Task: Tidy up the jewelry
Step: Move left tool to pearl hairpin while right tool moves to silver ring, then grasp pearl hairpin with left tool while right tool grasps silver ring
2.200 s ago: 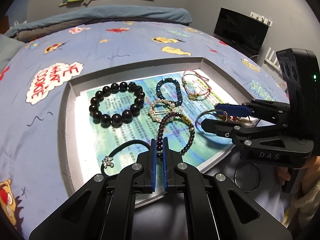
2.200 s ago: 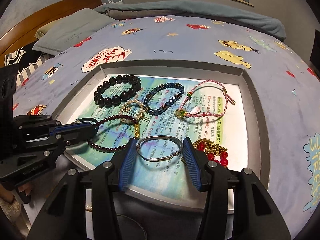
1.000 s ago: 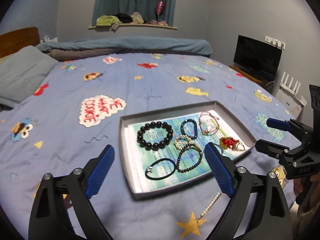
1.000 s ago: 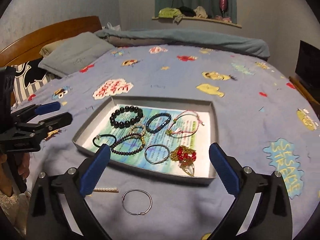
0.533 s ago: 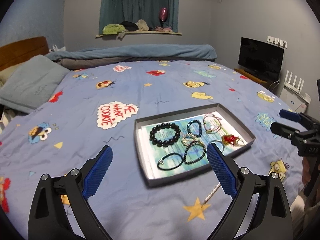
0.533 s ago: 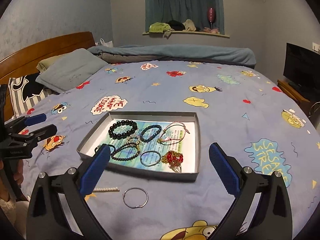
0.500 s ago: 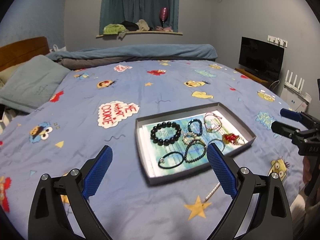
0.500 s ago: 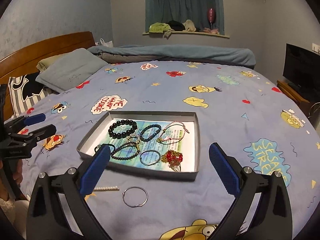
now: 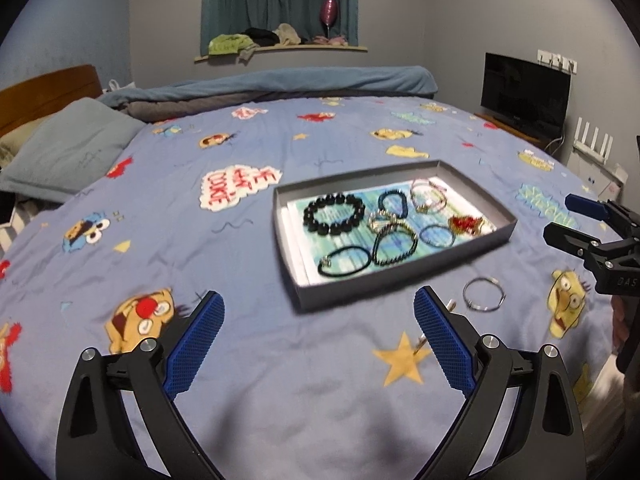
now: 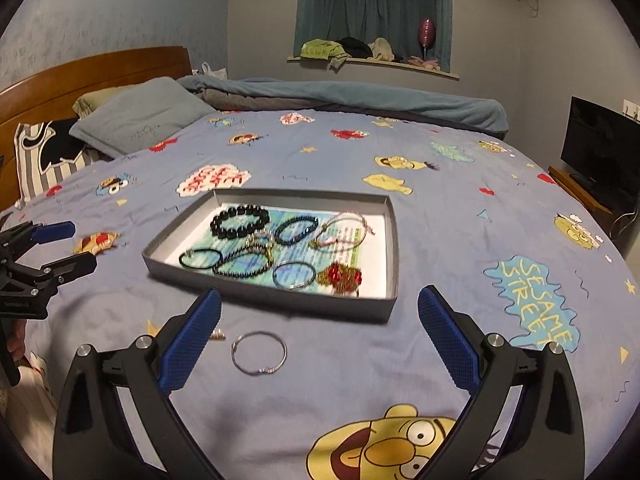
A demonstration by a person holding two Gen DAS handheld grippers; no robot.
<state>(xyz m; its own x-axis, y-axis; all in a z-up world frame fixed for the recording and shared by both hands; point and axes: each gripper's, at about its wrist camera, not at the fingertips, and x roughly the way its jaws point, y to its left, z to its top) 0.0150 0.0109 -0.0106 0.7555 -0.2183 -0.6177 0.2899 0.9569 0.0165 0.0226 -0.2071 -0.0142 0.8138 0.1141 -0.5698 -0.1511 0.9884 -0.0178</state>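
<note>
A grey tray [image 9: 400, 286] [image 10: 264, 284] lies on the blue bedspread and holds several bracelets: a black bead bracelet [image 9: 334, 215] [image 10: 239, 222], a dark cord loop [image 9: 345, 262], a silver bangle [image 10: 293, 275] and a red and gold piece [image 10: 340, 276]. A second silver bangle [image 9: 483, 299] [image 10: 259, 352] lies on the bedspread in front of the tray, beside a thin pearl pin [image 10: 218, 335]. My left gripper [image 9: 318, 340] and right gripper [image 10: 319, 330] are both open wide, empty, and held back from the tray. Each also shows in the other's view, the left gripper [image 10: 64, 246] and the right gripper [image 9: 564, 218].
The bedspread [image 10: 460, 208] has cartoon prints. Pillows [image 10: 136, 116] and a wooden headboard [image 10: 92, 70] are at the left, a rolled blanket [image 10: 340, 100] at the far end, a TV [image 9: 524, 94] at the right.
Both grippers opened wide and pulled back and up from the tray. The dark bead bracelet and the silver bangle that they were at now lie in the tray.
</note>
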